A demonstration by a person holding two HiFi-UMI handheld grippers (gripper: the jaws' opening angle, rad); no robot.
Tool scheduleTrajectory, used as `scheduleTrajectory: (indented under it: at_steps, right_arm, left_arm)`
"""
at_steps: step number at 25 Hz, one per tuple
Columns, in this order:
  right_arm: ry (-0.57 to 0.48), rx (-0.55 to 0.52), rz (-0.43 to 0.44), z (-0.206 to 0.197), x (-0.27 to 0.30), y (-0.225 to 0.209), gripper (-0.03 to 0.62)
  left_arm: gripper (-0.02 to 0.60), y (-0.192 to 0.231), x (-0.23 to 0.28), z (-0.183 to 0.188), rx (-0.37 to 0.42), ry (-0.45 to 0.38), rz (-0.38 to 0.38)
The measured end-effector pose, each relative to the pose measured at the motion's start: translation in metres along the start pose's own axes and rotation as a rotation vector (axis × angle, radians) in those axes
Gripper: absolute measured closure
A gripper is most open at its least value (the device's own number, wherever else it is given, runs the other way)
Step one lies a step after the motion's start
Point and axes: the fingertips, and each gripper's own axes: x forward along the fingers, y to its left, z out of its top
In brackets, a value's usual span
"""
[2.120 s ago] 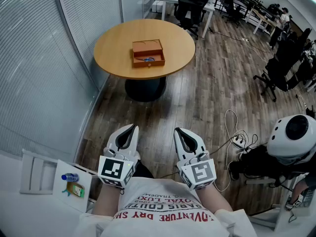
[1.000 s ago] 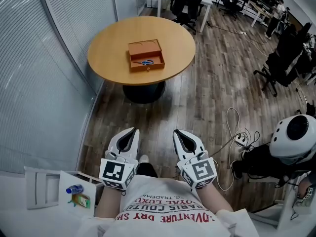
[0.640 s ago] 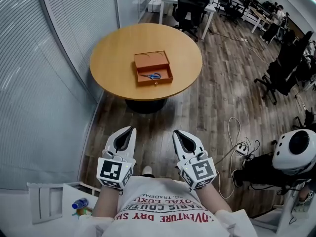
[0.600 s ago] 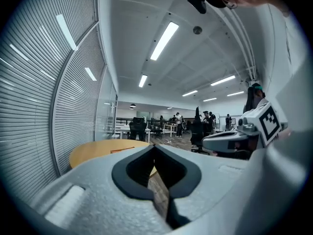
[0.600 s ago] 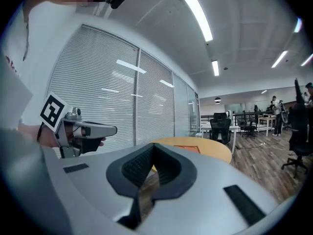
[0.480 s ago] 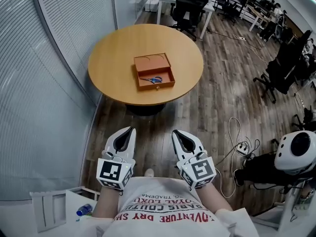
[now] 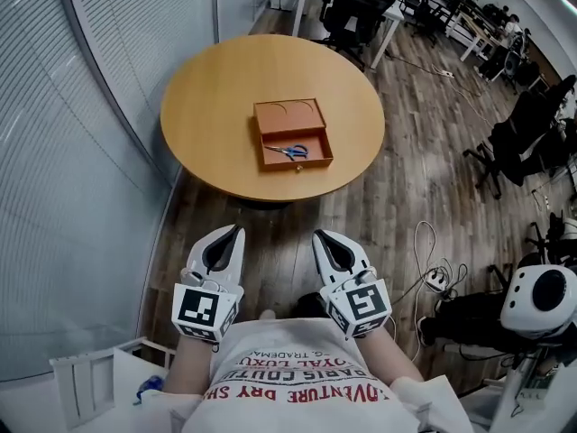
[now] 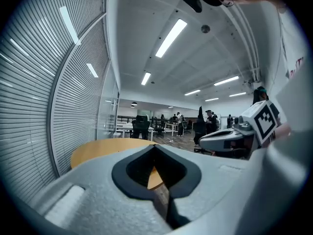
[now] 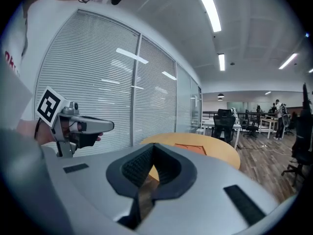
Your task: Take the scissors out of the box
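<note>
An open orange box [image 7: 291, 133] lies near the front of a round wooden table [image 7: 207, 97]. Blue-handled scissors [image 7: 291, 152] lie in the box's front tray. My left gripper [image 7: 231, 237] and right gripper [image 7: 325, 241] are held side by side at waist height, short of the table's near edge, pointing toward it. Both have their jaws together with nothing between them. The right gripper view shows the box [image 9: 193, 147] as a flat orange shape on the tabletop [image 9: 220, 153]. In the left gripper view only the table [image 8: 95, 151] shows.
A wall of glass with blinds [image 7: 81, 124] runs along the left. Black office chairs [image 7: 527, 124] and desks stand at the right and back. A cable and power strip [image 7: 435, 280] lie on the wood floor at the right. A white helmet-like object [image 7: 539, 298] sits at lower right.
The table and box have come nearer and lower in the head view as the person walks toward them. Both grippers keep the same pose, jaws together.
</note>
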Motion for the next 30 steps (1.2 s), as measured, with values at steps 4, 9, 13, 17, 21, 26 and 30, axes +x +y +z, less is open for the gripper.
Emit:
scheduleTrajectory:
  at_steps: [4, 9, 13, 17, 21, 26, 30]
  right_arm:
    - [0.004, 0.007, 0.028, 0.001, 0.033, -0.011, 0.588]
    - [0.020, 0.005, 0.093, -0.006, 0.076, -0.041, 0.588]
    - [0.025, -0.005, 0.142, -0.001, 0.121, -0.078, 0.588]
    - [0.035, -0.005, 0.192, 0.013, 0.159, -0.123, 0.588]
    - [0.048, -0.021, 0.245, 0.019, 0.186, -0.163, 0.588]
    - [0.082, -0.045, 0.297, 0.013, 0.223, -0.206, 0.587]
    - [0.122, -0.063, 0.331, 0.003, 0.249, -0.228, 0.588]
  left_arm:
    - [0.574, 0.017, 0.020, -0.001, 0.000, 0.010, 0.027]
    - [0.574, 0.034, 0.062, -0.007, -0.002, 0.027, 0.073]
    - [0.574, 0.053, 0.108, -0.002, -0.007, 0.032, 0.134]
    - [0.574, 0.061, 0.156, 0.011, -0.013, 0.045, 0.186]
    - [0.574, 0.065, 0.198, 0.023, -0.017, 0.048, 0.244]
    - [0.574, 0.070, 0.246, 0.023, -0.027, 0.057, 0.287]
    - [0.574, 0.080, 0.275, 0.018, -0.041, 0.053, 0.311]
